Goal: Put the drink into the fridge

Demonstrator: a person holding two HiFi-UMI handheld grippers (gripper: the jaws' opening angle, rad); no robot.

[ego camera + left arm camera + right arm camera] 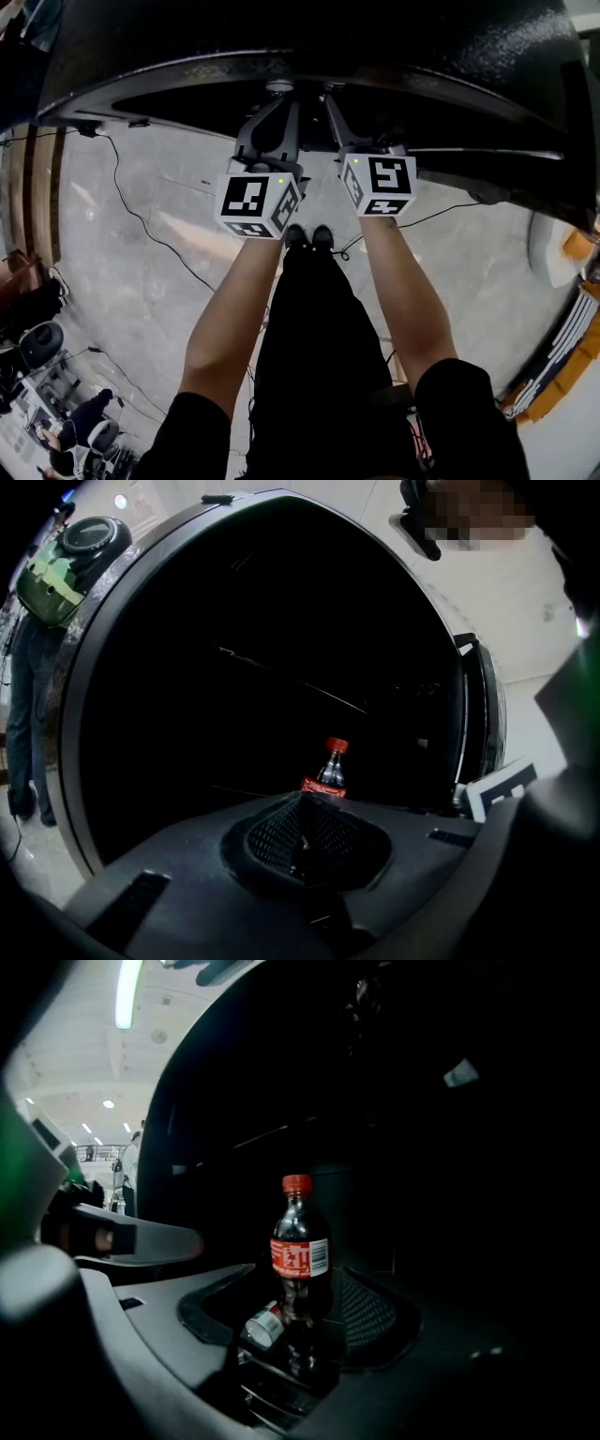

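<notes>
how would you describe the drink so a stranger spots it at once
Start at the big black fridge. Before its dark front, a small dark bottle stands upright between the jaws of the right hand-held gripper. Its red cap and red label stand out from the black around it.

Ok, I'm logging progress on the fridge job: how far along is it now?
Done: the dark cola bottle with red cap and label stands upright, clamped low in the right gripper. In hand: both grippers reach toward the large black fridge; the left gripper is shut and empty. Left: setting the bottle inside. Whether the fridge stands open I cannot tell.
</notes>
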